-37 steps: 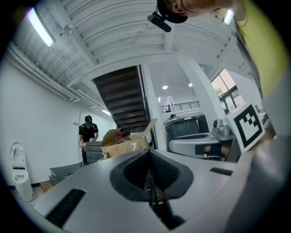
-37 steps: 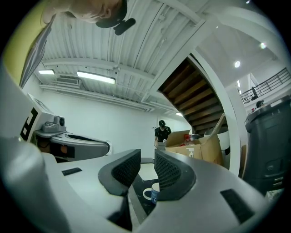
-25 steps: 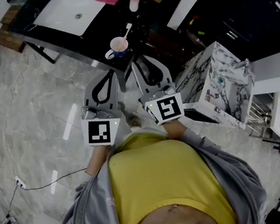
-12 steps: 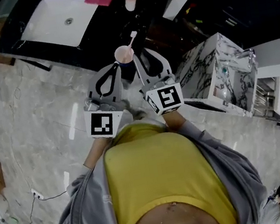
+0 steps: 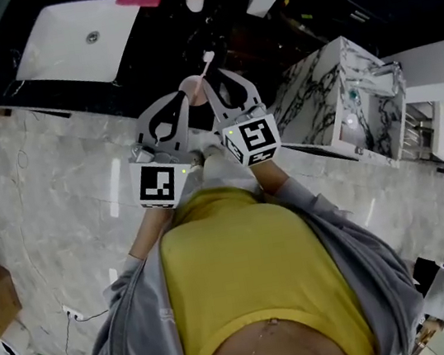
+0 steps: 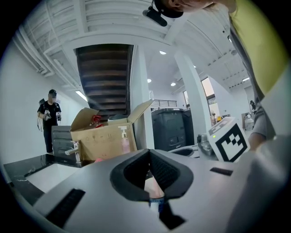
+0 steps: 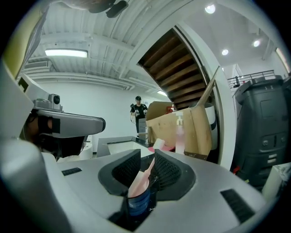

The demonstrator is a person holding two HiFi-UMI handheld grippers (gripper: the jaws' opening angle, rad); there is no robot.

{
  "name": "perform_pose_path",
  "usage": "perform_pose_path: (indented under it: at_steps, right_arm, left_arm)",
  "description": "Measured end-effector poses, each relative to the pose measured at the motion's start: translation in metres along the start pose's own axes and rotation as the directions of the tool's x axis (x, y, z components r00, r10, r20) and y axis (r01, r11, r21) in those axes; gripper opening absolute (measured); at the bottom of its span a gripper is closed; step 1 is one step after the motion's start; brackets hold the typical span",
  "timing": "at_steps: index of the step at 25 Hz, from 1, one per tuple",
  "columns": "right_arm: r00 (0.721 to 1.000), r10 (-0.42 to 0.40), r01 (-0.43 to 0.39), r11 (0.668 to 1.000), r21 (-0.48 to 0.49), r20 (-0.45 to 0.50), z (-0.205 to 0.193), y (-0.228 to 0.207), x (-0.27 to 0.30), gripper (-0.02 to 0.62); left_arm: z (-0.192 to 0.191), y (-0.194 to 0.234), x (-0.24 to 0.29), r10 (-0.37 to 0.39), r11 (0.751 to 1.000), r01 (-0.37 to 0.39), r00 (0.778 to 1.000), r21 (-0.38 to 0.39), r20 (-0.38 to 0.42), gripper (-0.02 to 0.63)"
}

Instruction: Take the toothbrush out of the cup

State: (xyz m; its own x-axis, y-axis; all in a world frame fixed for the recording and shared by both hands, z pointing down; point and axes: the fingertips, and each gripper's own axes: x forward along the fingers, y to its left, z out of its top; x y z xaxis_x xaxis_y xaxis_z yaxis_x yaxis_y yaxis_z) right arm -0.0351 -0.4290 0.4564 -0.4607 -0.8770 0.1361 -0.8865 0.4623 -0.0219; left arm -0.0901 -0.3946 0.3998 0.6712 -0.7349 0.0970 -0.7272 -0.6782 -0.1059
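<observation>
Setting: black counter (image 5: 161,31), cup (image 5: 189,86) at its edge.
Toothbrush (image 7: 148,170): in cup, we see it lean head-up, away.
Right gripper (image 7: 147,154): jaws apart, toothbrush between.
Left gripper (image 6: 147,157): jaws together, beside cup.

A pink cup (image 6: 154,190) is seen clamped in the left gripper (image 6: 148,173) (jaws nearly together); a cardboard box (image 6: 102,136) is seen beyond.

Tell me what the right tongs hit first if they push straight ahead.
The toothbrush: its pink handle stands in the gap between the parted jaws of the right tongs, rising from the blue cup just beneath them. Contact would likely be almost immediate.
</observation>
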Motion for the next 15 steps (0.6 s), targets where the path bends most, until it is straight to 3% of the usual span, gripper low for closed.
perform_pose_path:
  at_steps: [9,15]
  right_arm:
    - [0.996,0.057,-0.052,0.996,0.066,-0.076,-0.017,-0.013,0.018,0.086]
    - [0.991,0.098,-0.083,0.983,0.165,-0.091,-0.026,-0.015,0.025,0.086]
  left_arm:
    - [-0.006,0.016,0.014,0.039,0.999,-0.04,0.998,-0.021,-0.045,0.002]
    - [-0.011,0.019,0.018,0.061,0.997,-0.064,0.996,-0.033,-0.063,0.002]
